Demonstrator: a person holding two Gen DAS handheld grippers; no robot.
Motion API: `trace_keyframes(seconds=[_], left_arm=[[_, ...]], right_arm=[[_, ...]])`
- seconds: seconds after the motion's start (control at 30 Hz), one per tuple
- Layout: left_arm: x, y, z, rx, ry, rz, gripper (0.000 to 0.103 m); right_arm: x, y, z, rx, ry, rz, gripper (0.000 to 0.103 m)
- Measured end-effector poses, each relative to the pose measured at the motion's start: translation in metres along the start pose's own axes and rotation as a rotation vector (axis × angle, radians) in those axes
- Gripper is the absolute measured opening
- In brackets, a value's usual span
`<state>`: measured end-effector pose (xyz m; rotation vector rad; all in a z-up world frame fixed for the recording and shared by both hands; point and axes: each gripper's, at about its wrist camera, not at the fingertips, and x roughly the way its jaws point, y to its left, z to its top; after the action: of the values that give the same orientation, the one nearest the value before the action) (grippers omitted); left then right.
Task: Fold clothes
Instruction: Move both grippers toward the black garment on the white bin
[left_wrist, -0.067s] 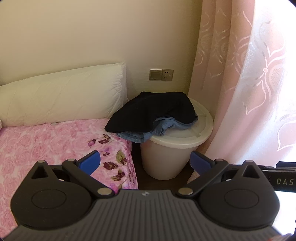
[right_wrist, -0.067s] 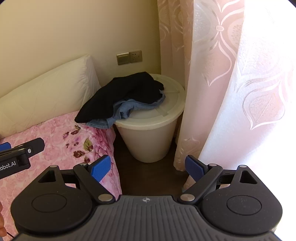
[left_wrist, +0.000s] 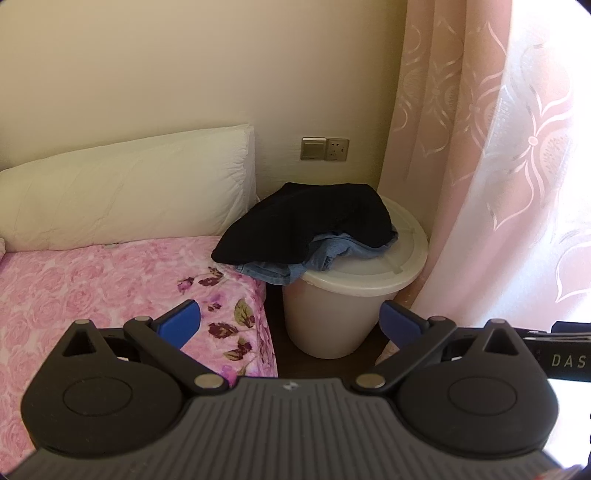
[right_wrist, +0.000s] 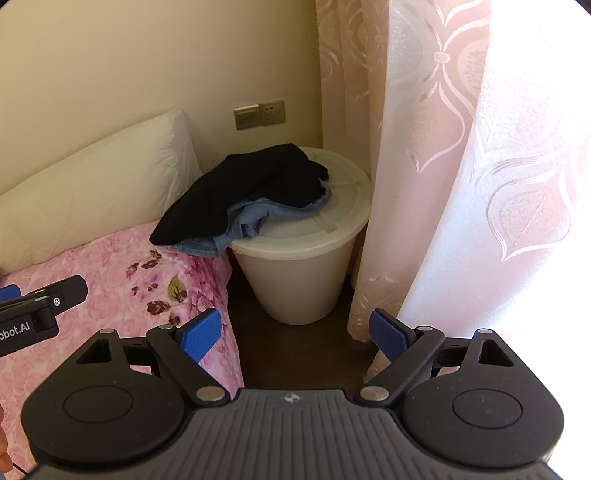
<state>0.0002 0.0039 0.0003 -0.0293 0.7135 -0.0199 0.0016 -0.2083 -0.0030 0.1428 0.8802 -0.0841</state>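
Both the left gripper (left_wrist: 290, 325) and right gripper (right_wrist: 295, 334) are hovering with fingers spread and empty, facing a rumpled black garment (left_wrist: 306, 221) lying over crumpled blue denim (right_wrist: 255, 221), the pair bridging the round white lidded plastic bin (right_wrist: 306, 266) and pink floral bedspread (left_wrist: 110, 280), so pulling either may be dragging both floorward.

Black garment (left_wrist: 303, 221) crumpled atop denim (left_wrist: 295, 264)

A bed (left_wrist: 110, 280) lay at the left, with a pillow (left_wrist: 122, 192) at its far end against the wall. Just right of the bed stood a lidded bin (left_wrist: 332, 317). A dark garment (left_wrist: 306, 221) lay over a denim garment (left_wrist: 291, 266) — both on the bin's lid and reaching onto the bed's corner. A curtain (left_wrist: 498, 166) hung right of the bin, and a wall socket (left_wrist: 325, 148) sat behind it.
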Motion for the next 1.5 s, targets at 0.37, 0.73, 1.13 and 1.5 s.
trace_keyframes(seconds=[0.37,0.73,1.13,1.5], left_arm=[[0.007,0.02,-0.001,-0.019,0.005,0.0,0.102],[0.021,0.029,0.007,-0.046,0.017,-0.011,0.102],[0.037,0.035,0.017,-0.049,0.029,-0.03,0.102],[0.05,0.039,0.024,-0.054,0.046,-0.043,0.102]], right_arm=[[0.004,0.02,0.001,-0.009,0.005,0.003,0.09],[0.025,0.046,0.011,-0.028,-0.011,-0.019,0.09],[0.036,0.052,0.027,-0.033,-0.01,-0.034,0.09],[0.046,0.05,0.039,-0.031,0.005,-0.049,0.09]])
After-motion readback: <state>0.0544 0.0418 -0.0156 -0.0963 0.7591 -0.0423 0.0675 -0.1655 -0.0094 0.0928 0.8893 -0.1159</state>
